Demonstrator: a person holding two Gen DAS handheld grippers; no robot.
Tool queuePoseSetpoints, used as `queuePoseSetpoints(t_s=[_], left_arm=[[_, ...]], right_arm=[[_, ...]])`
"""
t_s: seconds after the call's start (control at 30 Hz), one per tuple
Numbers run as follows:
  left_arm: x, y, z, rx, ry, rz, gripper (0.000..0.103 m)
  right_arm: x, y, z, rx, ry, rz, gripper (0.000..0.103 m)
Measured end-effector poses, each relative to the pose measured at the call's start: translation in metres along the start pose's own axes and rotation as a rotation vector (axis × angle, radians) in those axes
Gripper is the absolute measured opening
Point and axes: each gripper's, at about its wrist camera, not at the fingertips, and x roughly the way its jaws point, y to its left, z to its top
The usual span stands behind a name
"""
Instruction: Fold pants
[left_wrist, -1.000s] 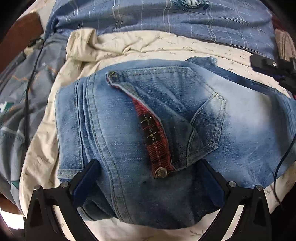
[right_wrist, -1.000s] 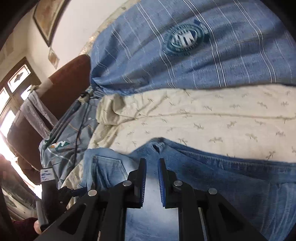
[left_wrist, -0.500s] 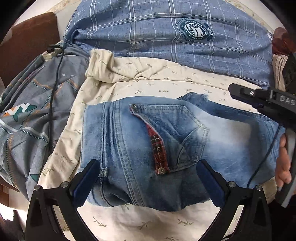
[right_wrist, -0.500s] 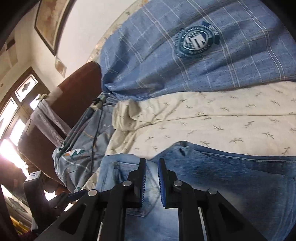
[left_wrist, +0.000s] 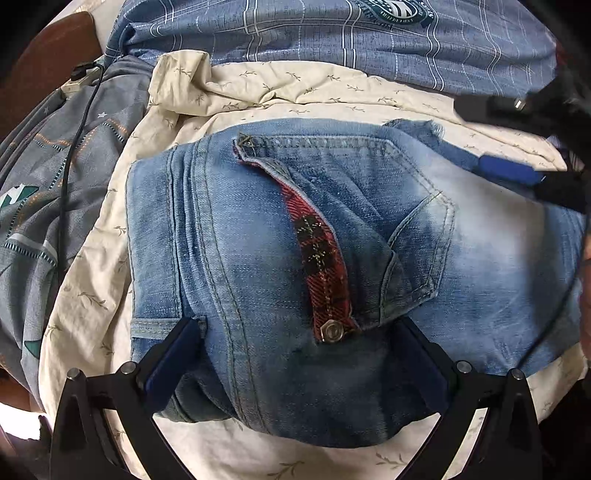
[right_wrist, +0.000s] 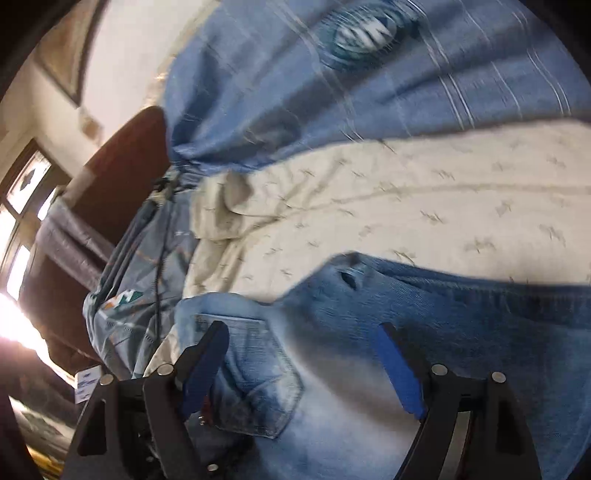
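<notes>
Light blue jeans (left_wrist: 258, 240) lie folded on a cream sheet (left_wrist: 295, 88), back pocket up, with a red plaid pocket flap (left_wrist: 321, 251) and a metal snap (left_wrist: 332, 332). My left gripper (left_wrist: 295, 354) is open, its fingers spread over the near edge of the jeans. My right gripper (right_wrist: 306, 365) is open above the jeans (right_wrist: 461, 332); the view is blurred. Its blue fingertip (left_wrist: 509, 173) shows at the right of the left wrist view.
A blue checked pillow (left_wrist: 332, 37) lies beyond the sheet. A grey patterned blanket (left_wrist: 33, 184) with a black cable (left_wrist: 70, 147) sits on the left. A brown headboard (right_wrist: 122, 166) and a window (right_wrist: 22, 192) are at the left.
My right gripper has opened from shut. My left gripper has come closer down over the jeans after pulling back.
</notes>
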Motion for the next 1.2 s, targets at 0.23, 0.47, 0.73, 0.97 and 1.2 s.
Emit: queuePoseSetpoints(t_s=[0.23, 0.47, 0.73, 0.97, 1.2], left_arm=[[-0.047, 0.021, -0.005, -0.049, -0.132, -0.001, 0.103], [-0.05, 0.046, -0.022, -0.11, -0.139, 0.001, 0.103], [-0.041, 0.042, -0.024, -0.085, -0.128, 0.001, 0.103], [-0.021, 0.044, -0.029, -0.09, -0.064, 0.0, 0.103], [-0.018, 0.043, -0.03, -0.082, -0.05, 0.004, 0.103]], right_arm=[[-0.005, -0.012, 0.002, 0.045, 0.024, 0.056, 0.078], [-0.003, -0.017, 0.004, 0.055, 0.076, 0.111, 0.06], [-0.007, -0.027, 0.017, 0.049, 0.038, 0.05, 0.059], [-0.001, -0.038, 0.034, 0.035, -0.015, -0.039, 0.059], [0.023, -0.019, 0.03, -0.11, 0.038, -0.11, 0.059]])
